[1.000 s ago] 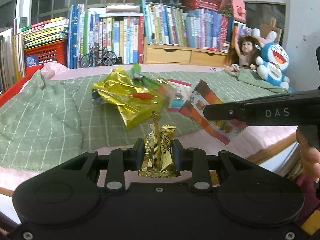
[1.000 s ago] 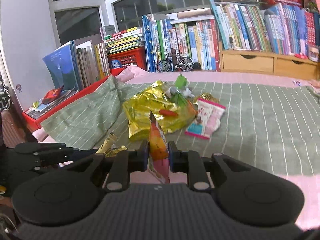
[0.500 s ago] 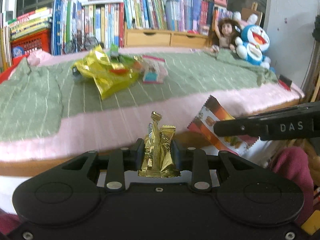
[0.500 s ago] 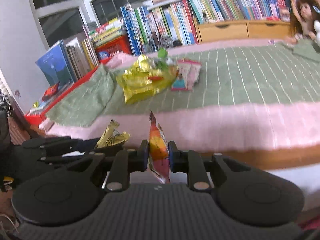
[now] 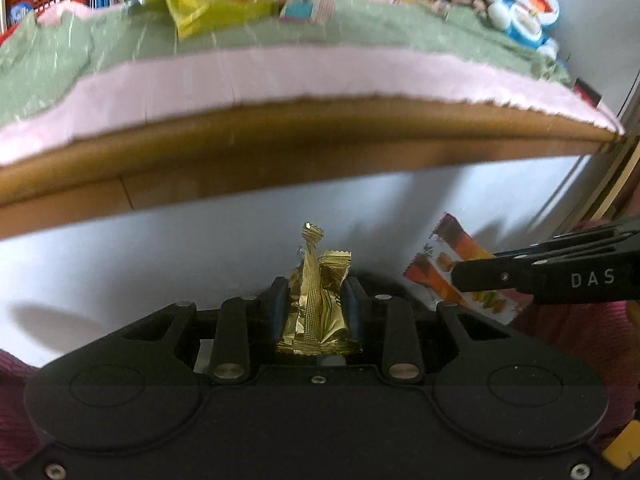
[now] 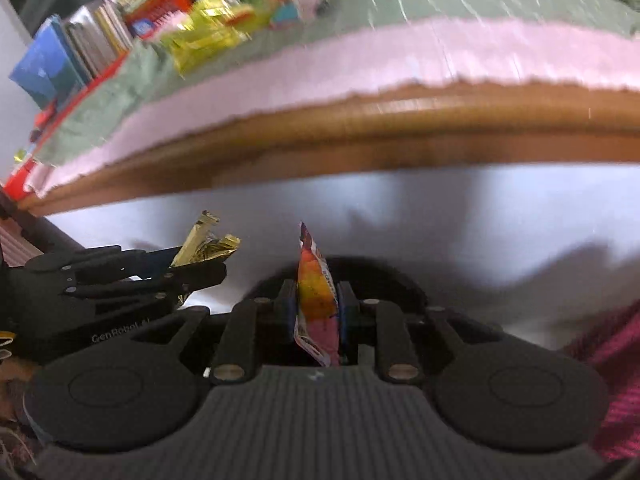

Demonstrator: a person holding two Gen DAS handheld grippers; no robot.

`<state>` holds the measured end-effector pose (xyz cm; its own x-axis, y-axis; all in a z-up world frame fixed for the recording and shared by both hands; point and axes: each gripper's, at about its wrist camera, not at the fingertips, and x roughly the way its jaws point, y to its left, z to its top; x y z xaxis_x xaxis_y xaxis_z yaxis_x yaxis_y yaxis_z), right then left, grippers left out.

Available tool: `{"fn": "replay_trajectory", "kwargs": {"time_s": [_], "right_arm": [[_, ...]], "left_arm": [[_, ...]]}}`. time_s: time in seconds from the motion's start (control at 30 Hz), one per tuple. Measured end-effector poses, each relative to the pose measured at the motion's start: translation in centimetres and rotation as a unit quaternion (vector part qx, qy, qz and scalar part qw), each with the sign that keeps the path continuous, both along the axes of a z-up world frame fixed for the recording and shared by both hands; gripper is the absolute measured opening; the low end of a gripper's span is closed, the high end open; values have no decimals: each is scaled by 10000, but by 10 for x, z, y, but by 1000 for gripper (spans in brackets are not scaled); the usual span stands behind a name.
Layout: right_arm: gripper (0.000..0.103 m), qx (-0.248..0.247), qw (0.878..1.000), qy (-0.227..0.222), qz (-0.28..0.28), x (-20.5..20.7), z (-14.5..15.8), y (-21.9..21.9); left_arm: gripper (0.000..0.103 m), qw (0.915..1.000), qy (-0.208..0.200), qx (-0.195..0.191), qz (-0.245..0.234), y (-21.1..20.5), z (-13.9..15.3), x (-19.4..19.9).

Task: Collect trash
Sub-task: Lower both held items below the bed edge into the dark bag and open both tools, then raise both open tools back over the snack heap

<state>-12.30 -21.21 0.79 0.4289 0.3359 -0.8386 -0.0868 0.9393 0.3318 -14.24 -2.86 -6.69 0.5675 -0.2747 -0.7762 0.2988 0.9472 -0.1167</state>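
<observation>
1. Bed (image 5: pixel 248 76): it fills the upper part of both views, with a green checked cover over a pink sheet and a wooden side rail (image 5: pixel 320 148) below; a white panel runs under the rail.
2. Trash left on the bed: a yellow foil bag (image 5: pixel 200 8) and a pink-and-blue packet (image 5: pixel 308 6) lie close together on the green cover, blurred.
3. My left tongs (image 5: pixel 316 312): closed on a crumpled gold wrapper (image 5: pixel 316 300), which stands upright between the pads, in front of the white panel and below the rail.
4. My right tongs (image 6: pixel 316 312): closed on an orange-and-pink snack wrapper (image 6: pixel 316 300), held edge-on and upright; in the left view it shows flat, just to the right of the gold wrapper.
5. The two tongs sit side by side, near but not touching.
</observation>
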Motion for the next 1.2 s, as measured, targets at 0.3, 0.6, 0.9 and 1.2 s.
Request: {"fn": "replay_trajectory", "kwargs": {"time_s": [0.3,0.6,0.9,1.2], "right_arm": [[25,87,9985,522,-162,18,-31,-1],[26,33,9923,1214,-244,36,-83,6],[59,22,9918,1191,-473,37,-86,2],[64,40,9922,1108,-564,38,-85,-5]], "left_arm": [[29,9990,386,212,-6,-6,-38,17],[30,9941,1026,354,71,-15,-87,35],[49,9934,1040,473,70,-18,-89,45],[62,9944,895,569,54,-20,-83,45]]}}
